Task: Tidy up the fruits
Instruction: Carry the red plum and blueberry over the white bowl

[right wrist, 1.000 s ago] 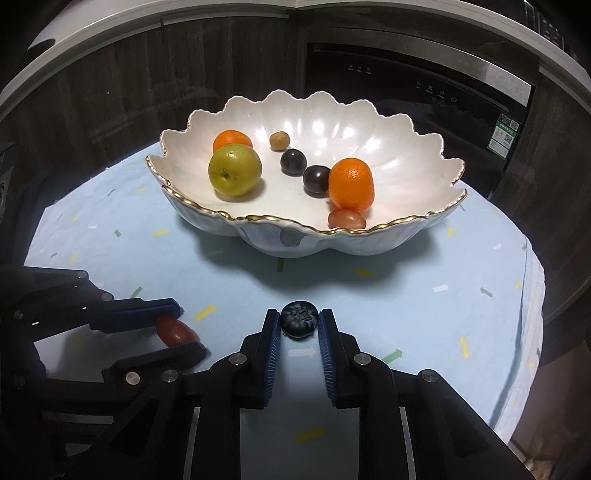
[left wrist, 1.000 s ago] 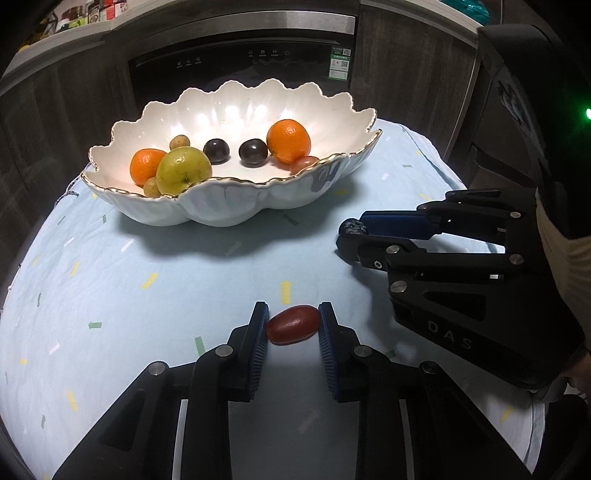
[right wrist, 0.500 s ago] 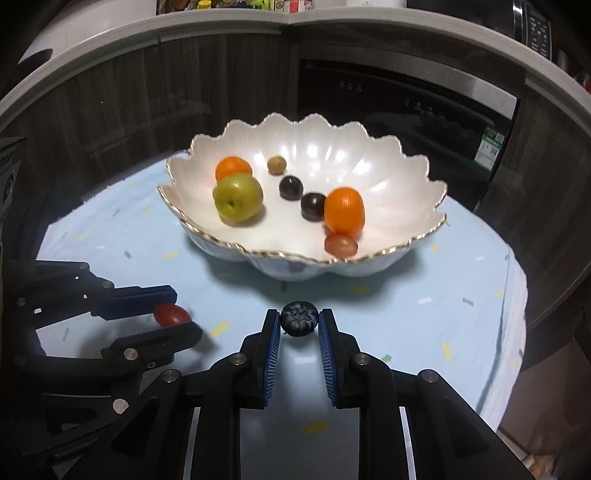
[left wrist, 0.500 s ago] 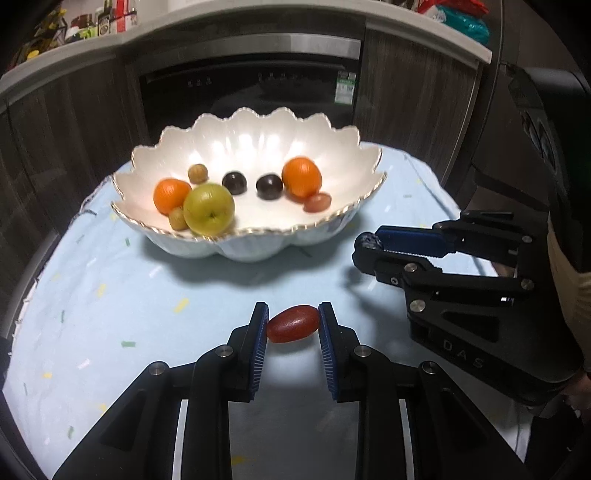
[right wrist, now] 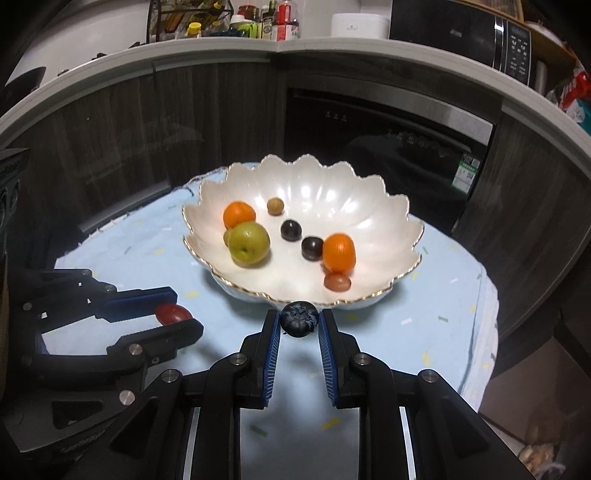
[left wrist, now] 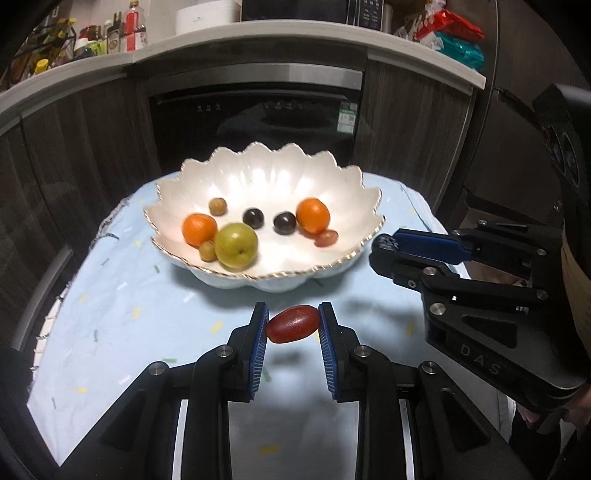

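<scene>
My left gripper (left wrist: 293, 321) is shut on a red oval tomato (left wrist: 293, 324), held above the cloth short of the bowl. My right gripper (right wrist: 298, 319) is shut on a dark blueberry (right wrist: 299, 318), level with the bowl's near rim. The white scalloped bowl (left wrist: 258, 177) with a gold rim holds two oranges (left wrist: 199, 229), a green apple (left wrist: 235, 244), two dark plums (left wrist: 253, 218), a red tomato (left wrist: 326, 237) and small brown fruits. In the left wrist view the right gripper (left wrist: 386, 245) hangs at the bowl's right. The right wrist view shows the left gripper (right wrist: 173, 314) at lower left.
The bowl (right wrist: 369, 221) stands on a round table under a pale blue confetti cloth (left wrist: 122, 314). Behind it are dark wood cabinets and a black built-in oven (left wrist: 255, 110). A counter above carries bottles (right wrist: 266, 22) and appliances.
Both grippers have risen off the cloth with their fruits still gripped. The bowl now sits lower and smaller in both views, and more of the counter shows.
</scene>
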A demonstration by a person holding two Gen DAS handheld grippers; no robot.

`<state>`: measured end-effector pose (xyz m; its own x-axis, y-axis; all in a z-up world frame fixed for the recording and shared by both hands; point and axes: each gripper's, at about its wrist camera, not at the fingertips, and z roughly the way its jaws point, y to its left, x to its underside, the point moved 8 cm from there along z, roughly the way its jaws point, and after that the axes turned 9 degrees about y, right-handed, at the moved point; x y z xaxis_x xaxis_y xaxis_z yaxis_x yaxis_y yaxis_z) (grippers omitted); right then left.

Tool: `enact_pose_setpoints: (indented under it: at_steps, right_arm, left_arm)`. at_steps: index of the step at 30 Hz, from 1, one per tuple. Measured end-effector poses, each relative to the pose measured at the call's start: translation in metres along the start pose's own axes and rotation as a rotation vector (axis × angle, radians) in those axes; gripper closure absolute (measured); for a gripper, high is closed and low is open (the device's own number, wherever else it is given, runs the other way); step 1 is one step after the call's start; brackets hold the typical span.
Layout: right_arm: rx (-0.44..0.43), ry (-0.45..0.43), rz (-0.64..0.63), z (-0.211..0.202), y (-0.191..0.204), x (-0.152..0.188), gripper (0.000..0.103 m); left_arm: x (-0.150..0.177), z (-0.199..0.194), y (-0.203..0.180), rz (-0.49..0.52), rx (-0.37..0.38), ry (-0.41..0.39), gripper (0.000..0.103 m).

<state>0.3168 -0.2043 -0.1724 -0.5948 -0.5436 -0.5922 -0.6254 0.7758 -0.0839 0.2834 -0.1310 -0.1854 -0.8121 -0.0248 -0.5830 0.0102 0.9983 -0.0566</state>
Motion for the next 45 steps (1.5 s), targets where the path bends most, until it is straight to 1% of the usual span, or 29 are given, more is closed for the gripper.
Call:
enact_pose_setpoints:
  at_steps: [11, 18, 21, 24, 27, 34, 39, 45]
  right_arm:
    - [0.055, -0.029, 0.037, -0.020, 0.011, -0.027, 0.080]
    - [0.101, -0.041, 0.092, -0.021, 0.016, -0.044, 0.080]
    - [0.124, -0.052, 0.137, -0.021, 0.014, -0.052, 0.080]
    - [0.146, -0.049, 0.164, -0.018, 0.011, -0.058, 0.080]
    - [0.168, -0.047, 0.181, -0.017, 0.008, -0.066, 0.080]
    - [0.209, -0.045, 0.214, -0.013, -0.002, -0.083, 0.080]
    - [0.239, -0.034, 0.230, -0.003, -0.011, -0.095, 0.080]
    - [0.259, -0.017, 0.263, 0.014, -0.025, -0.108, 0.080]
  left_arm:
    - [-0.036, -0.026, 0.038, -0.018, -0.009, -0.069, 0.075]
    - [-0.057, -0.030, 0.059, -0.016, 0.000, -0.082, 0.075]
    - [-0.066, -0.031, 0.066, -0.009, 0.006, -0.090, 0.075]
    - [-0.075, -0.027, 0.072, -0.003, 0.012, -0.085, 0.075]
    - [-0.085, -0.020, 0.075, 0.009, 0.029, -0.064, 0.075]
    - [-0.106, -0.008, 0.080, 0.031, 0.045, -0.061, 0.075]
    - [-0.123, 0.005, 0.083, 0.047, 0.067, -0.049, 0.075]
    - [-0.146, 0.023, 0.087, 0.085, 0.063, -0.042, 0.075]
